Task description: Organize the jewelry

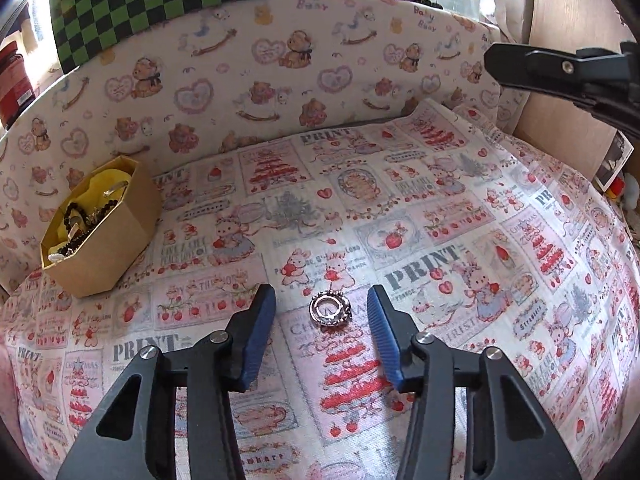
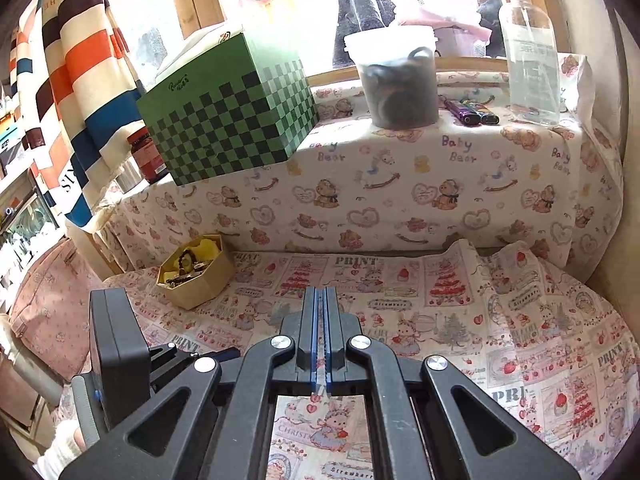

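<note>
Left wrist view: left gripper is held low with fingers wide apart, a silver ring framed between them on the printed cloth, judged lined up for pickup. Cardboard box, jewelry inside, is placed well left as destination. Right gripper is kept closed, empty, idle.

Two grippers: the left gripper and the right gripper. One silver ring lies between the left gripper's fingers. One tan octagonal box sits ahead and to the left of it, with several dark bead strands inside, too tangled to count. Ahead of the right gripper, up on the ledge: one green checkered box, one lidded plastic tub, one clear bottle, and two lighters. One red jar stands far left.
</note>
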Demonstrator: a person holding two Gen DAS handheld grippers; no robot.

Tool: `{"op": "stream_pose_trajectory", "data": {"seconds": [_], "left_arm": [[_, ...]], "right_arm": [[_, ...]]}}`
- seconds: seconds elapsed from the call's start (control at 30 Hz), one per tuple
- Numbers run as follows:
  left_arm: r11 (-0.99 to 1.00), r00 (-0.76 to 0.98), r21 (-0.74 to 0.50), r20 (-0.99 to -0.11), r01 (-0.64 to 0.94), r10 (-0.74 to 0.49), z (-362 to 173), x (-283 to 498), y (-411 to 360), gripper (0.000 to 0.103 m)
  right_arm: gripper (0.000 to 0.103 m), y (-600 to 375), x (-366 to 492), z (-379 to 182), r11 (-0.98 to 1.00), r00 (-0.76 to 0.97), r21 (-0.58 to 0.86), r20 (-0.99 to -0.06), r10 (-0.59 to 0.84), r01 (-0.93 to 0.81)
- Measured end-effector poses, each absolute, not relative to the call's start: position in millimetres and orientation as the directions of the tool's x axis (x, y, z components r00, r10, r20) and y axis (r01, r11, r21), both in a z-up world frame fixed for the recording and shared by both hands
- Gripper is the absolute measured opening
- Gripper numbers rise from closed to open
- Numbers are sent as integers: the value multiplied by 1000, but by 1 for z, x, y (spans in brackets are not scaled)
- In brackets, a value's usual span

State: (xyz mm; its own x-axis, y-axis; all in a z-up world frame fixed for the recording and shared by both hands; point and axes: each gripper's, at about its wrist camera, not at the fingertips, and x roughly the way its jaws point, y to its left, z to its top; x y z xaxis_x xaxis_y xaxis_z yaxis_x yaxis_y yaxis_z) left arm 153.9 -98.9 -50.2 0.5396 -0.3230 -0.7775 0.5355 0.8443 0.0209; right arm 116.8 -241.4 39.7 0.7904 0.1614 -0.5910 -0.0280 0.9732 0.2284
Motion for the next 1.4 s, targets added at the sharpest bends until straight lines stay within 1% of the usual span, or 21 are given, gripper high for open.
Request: {"op": "stream_pose_trajectory", "data": {"seconds": [0.03,0.07,0.1,0.13,0.27,0.37,0.53,0.57,0.6,0.67,0.7,0.8,0.9,0.97,1.03,1.17,1.27,1.4], "left_arm": [[846,538,16,-778,533,-324,-51,154,-99,36],[847,534,8,-779,532,-328,-51,155,-98,32],[848,532,0,-779,529,-332,-51,156,-97,23],[849,530,-6,-778,529,-336,-52,157,-95,20],[854,537,-7,-775,520,-333,-51,156,-92,20],[876,574,-17,-750,482,-330,-42,155,-82,20],[908,637,-133,-672,396,-377,-8,157,-42,20],[914,656,-142,-656,380,-375,-2,157,-34,20],[923,684,-136,-635,359,-360,4,155,-27,20],[938,738,-112,-589,329,-329,16,151,-16,20],[943,758,-113,-569,312,-318,21,150,-9,20],[953,782,-154,-544,262,-303,28,157,5,20],[966,814,-140,-520,219,-260,33,159,15,20],[970,822,-143,-515,196,-242,34,162,21,20],[971,821,-158,-519,181,-238,33,166,27,20],[974,823,-169,-524,149,-217,29,169,36,20],[975,826,-180,-523,133,-210,29,170,41,20],[973,833,-193,-514,124,-207,31,169,47,20]], "right_arm": [[2,-242,117,40,973,789,231,-592,164,-28],[2,-243,117,40,971,787,235,-594,168,-29],[2,-243,117,40,971,786,237,-594,168,-28],[2,-244,117,40,972,787,235,-594,165,-27],[2,-244,116,40,972,786,232,-596,163,-25],[2,-243,117,39,974,784,226,-600,159,-25],[3,-234,124,28,980,757,196,-633,163,-47],[8,-229,126,24,981,745,183,-646,167,-62],[16,-223,128,19,983,732,169,-659,170,-76],[23,-211,131,9,986,717,139,-678,161,-90],[23,-205,133,4,986,711,128,-684,163,-102],[23,-185,138,-11,973,662,141,-714,229,-185],[23,-170,144,-24,954,600,176,-745,291,-244],[23,-162,149,-31,946,565,202,-762,316,-255],[23,-157,154,-36,947,538,213,-782,314,-242],[23,-148,165,-45,977,465,166,-860,211,-136],[23,-143,171,-46,983,428,176,-885,181,-51],[23,-129,178,-45,988,408,153,-902,144,-9]]}}
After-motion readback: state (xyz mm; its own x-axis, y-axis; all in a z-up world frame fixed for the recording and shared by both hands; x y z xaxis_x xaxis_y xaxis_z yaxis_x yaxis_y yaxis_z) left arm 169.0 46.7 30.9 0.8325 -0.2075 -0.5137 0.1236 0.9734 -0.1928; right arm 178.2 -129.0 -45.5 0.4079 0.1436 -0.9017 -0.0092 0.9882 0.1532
